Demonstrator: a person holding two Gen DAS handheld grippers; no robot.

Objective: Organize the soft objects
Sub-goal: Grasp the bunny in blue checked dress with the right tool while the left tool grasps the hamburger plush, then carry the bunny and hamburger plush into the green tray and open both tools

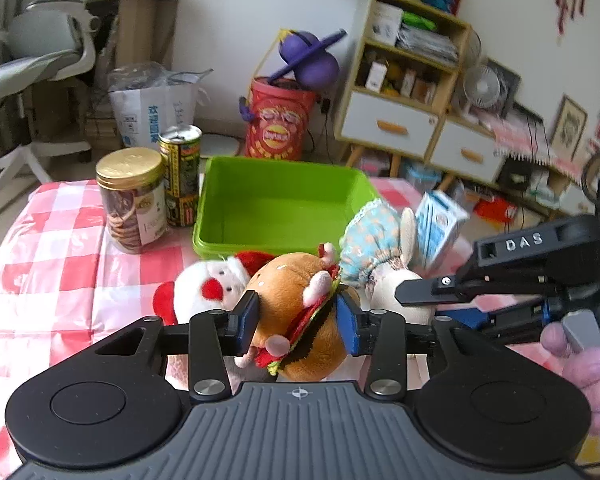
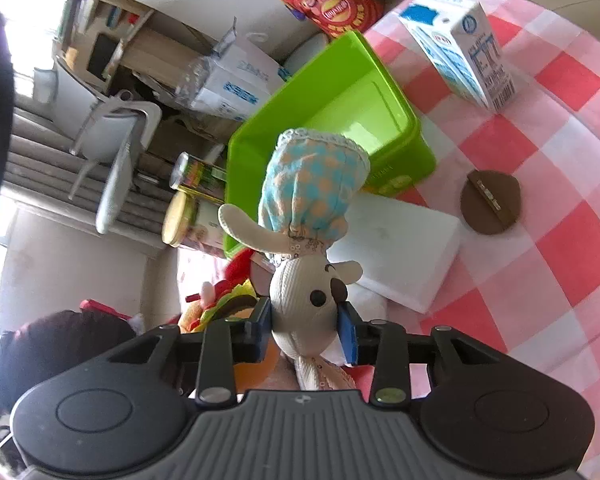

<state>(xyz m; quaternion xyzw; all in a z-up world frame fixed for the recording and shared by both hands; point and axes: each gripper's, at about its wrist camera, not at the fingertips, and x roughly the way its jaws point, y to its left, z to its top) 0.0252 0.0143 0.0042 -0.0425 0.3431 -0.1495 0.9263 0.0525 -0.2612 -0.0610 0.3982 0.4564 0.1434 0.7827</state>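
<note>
Left gripper (image 1: 296, 322) clamping its jaws on the burger plush (image 1: 300, 312), just in front of the green bin (image 1: 276, 204) on the checked counter (image 1: 60, 256), beside the Santa plush (image 1: 208, 284). Right gripper (image 2: 305, 330) squeezing narrow jaws on the head of the rag doll (image 2: 308, 216), its dotted dress pointing toward the bin (image 2: 396, 148), above a white block (image 2: 412, 248). Standing near on the counter (image 2: 540, 240): milk carton (image 2: 464, 48), cookie jar (image 1: 134, 200), can (image 1: 182, 176), brown disc (image 2: 491, 202)
</note>
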